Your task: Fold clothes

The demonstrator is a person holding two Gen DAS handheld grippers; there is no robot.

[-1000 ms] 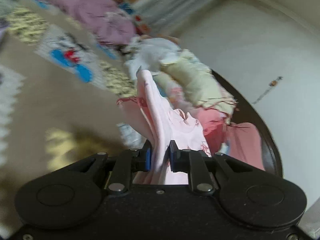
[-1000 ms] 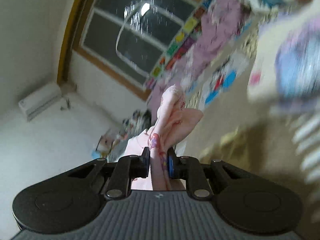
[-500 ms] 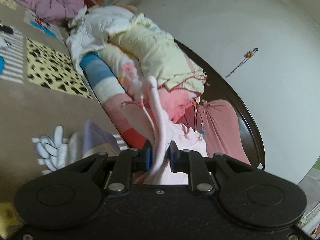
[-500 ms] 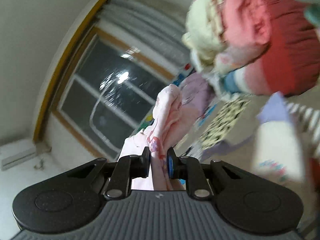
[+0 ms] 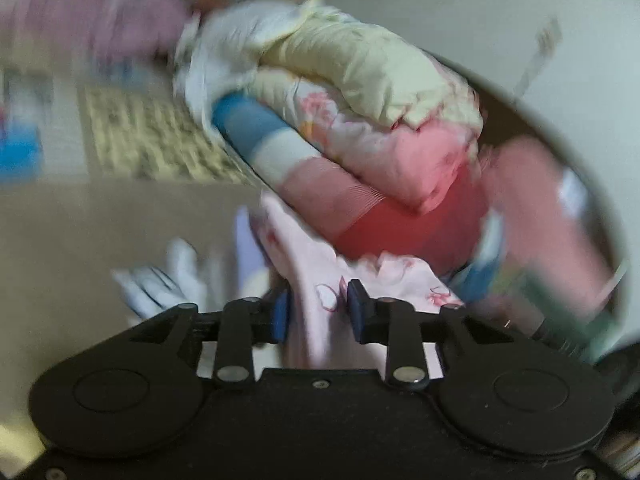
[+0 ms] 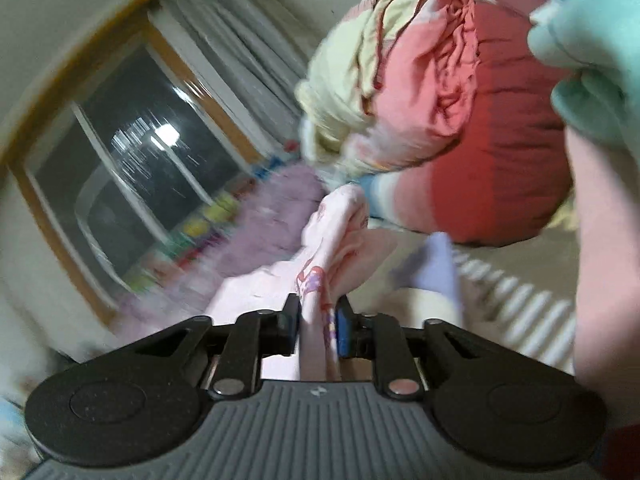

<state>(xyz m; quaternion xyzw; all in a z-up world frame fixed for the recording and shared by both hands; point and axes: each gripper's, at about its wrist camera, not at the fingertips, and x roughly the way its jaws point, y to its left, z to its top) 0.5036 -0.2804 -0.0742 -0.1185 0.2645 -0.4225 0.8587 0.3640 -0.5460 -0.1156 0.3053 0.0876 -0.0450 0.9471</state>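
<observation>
Pinching a thin, pale pink garment [image 5: 316, 300] printed with small red motifs, the left gripper [image 5: 318, 316] has its blue-padded jaws closed on a soft fold at lower centre of its view; the cloth rises crumpled between the fingers. The right gripper [image 6: 318, 320] likewise clamps a bunched edge of the same pink garment [image 6: 332, 236], low in the middle of its frame. Behind, a heap of rolled bedding [image 5: 360, 120] fills the upper right: puffy cream quilt, floral pink layer, ribbed red and blue stripes. A dark window [image 6: 132, 176] with pleated curtains sits at left. No writing is legible; both views are motion-blurred.
</observation>
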